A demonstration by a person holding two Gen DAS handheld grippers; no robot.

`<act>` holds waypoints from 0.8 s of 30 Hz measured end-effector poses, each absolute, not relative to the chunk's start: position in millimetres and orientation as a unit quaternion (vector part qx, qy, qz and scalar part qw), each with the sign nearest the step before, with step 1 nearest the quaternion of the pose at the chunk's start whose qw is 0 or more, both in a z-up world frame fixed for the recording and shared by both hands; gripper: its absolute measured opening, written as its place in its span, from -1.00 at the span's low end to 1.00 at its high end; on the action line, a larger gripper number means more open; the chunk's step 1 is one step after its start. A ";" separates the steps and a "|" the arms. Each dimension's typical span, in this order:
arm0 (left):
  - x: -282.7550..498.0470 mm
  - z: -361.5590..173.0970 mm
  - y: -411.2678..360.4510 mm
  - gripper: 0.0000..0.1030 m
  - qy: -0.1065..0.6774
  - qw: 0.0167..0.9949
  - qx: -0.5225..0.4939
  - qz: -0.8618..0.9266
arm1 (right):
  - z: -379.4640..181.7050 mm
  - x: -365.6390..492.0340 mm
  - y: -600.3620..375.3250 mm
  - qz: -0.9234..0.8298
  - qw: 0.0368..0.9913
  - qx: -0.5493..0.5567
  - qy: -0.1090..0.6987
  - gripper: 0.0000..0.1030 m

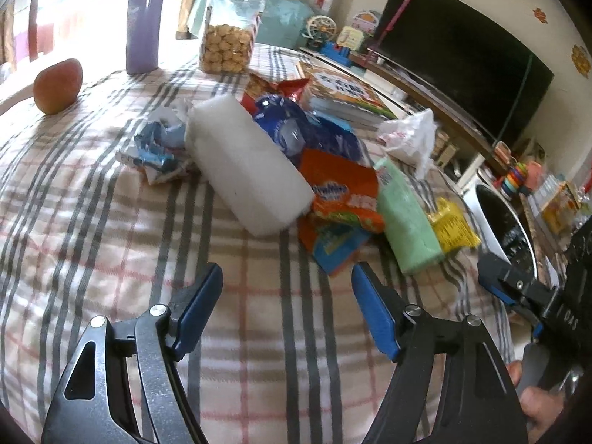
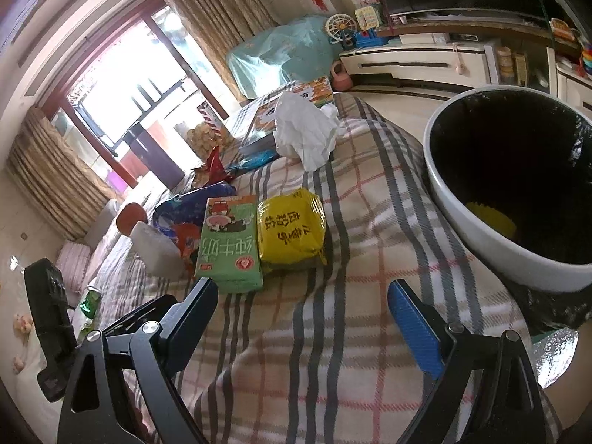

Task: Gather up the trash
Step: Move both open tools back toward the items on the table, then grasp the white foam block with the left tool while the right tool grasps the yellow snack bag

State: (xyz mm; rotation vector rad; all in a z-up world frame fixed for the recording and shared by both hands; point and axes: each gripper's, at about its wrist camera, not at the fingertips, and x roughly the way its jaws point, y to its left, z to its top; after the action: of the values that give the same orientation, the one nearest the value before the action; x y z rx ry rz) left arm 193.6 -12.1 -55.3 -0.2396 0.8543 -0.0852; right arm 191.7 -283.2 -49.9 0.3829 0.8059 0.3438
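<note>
1. Behind your work area you face a lived-in room: a bright window with tan curtains [image 2: 55, 185], a large dark television [image 1: 462, 59] on a low cabinet, and red ornaments on the wall.
2. Your surface is a table under a plaid cloth [image 1: 259, 333] with grey and pink stripes. At its far side stand a purple bottle [image 1: 144, 22], a clear jar of round biscuits [image 1: 229, 33] and a reddish fruit [image 1: 57, 87], with a stack of picture books [image 1: 344, 96] to the right.
3. Trash lies in a loose heap mid-table: a white foam block [image 1: 248, 162], a crumpled blue-and-white wrapper [image 1: 155, 148] on its left, a blue bag [image 1: 303, 129] behind it, and an orange snack bag [image 1: 340, 199] touching its right end.
4. Right of those sit a green milk carton [image 2: 229, 244] and, just beside it, a yellow packet [image 2: 290, 229]; a crumpled white plastic bag [image 2: 303, 133] lies farther back.
5. Your left gripper [image 1: 286, 307] hangs over bare cloth with jaws spread and nothing between them; the foam block and orange bag are near, just beyond its tips.
6. Your right gripper [image 2: 301, 314] is likewise spread wide and empty; the carton's near end lies just past its left finger, the yellow packet slightly farther.
7. A white bin with a black liner [image 2: 481, 236] stands at the table's right edge, close to your right gripper, with something yellow inside.
</note>
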 end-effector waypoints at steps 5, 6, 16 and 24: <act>210.8 -51.0 -6.2 0.44 0.405 0.906 -0.119 -0.021 | -53.5 206.2 -275.6 0.162 0.889 0.180 0.388 0.82; 213.7 -50.7 -5.4 0.45 0.404 0.907 -0.119 -0.018 | -54.0 209.5 -274.2 0.161 0.890 0.179 0.388 0.82; 229.7 -57.7 4.9 -0.01 0.398 0.908 -0.129 -0.008 | -58.9 229.2 -261.1 0.160 0.894 0.153 0.390 -0.11; 211.2 -52.0 -0.3 -0.32 0.389 0.914 -0.109 -0.032 | -55.4 217.5 -265.0 0.162 0.898 0.155 0.380 -0.36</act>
State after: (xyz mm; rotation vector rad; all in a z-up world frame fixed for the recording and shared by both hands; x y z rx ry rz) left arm 211.2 -0.3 -52.0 -0.2251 0.8012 -0.0652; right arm 217.5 -265.0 -55.4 0.3201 0.7862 0.3353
